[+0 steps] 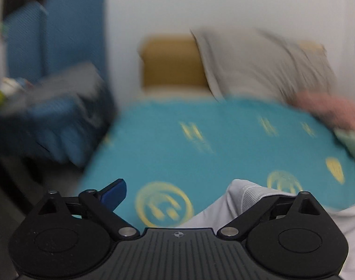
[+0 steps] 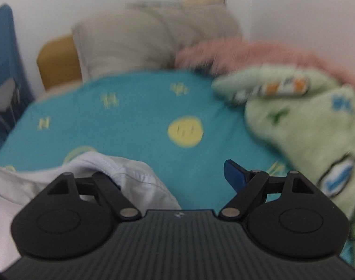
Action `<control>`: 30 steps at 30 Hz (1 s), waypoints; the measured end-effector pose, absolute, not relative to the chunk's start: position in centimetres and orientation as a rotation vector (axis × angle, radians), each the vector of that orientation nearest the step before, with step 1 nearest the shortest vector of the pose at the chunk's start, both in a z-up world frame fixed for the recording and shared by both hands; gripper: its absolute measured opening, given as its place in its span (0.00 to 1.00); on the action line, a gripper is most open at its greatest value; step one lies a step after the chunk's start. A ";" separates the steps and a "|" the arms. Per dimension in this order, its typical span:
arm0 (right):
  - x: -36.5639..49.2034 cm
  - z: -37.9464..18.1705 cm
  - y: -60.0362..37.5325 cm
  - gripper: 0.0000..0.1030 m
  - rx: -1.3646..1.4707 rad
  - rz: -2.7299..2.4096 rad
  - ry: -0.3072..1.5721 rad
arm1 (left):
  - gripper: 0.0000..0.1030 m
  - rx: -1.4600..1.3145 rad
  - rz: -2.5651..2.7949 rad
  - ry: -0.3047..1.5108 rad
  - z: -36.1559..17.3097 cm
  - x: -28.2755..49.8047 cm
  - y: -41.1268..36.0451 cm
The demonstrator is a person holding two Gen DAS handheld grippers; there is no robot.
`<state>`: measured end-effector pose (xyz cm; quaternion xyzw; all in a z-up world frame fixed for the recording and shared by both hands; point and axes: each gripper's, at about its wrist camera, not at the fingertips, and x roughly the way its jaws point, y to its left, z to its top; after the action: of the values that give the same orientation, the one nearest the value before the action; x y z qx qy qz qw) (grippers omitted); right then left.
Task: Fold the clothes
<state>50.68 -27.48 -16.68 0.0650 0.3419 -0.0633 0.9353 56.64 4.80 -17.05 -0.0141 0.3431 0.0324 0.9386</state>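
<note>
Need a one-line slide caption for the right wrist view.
Open right gripper over a white garment on a teal smiley-print bedsheet, green blanket alongside.

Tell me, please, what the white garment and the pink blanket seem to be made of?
The white garment looks like a thin, matte cotton-type knit: soft folds, a stitched hem and a ribbed band. The pink blanket looks like fluffy fleece or plush, with a fuzzy edge, though blur leaves that uncertain.

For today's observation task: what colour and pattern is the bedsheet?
The bedsheet is teal with yellow motifs, clearest in the right wrist view.
</note>
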 end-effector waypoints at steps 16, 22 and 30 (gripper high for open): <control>43.5 -13.7 -24.9 0.81 0.112 0.111 0.755 | 0.99 0.020 -0.123 0.824 -15.1 48.7 6.0; 30.7 -10.0 -23.6 0.81 0.189 0.098 0.664 | 0.99 -0.119 -0.110 0.697 -11.9 34.6 8.3; 16.1 -5.9 -23.6 0.81 0.260 0.095 0.595 | 0.98 -0.206 -0.077 0.627 -7.1 18.6 12.0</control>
<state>16.09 -23.58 -5.94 0.1277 0.2921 0.0468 0.9467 18.60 12.01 -7.08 -0.1012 0.3076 -0.0379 0.9453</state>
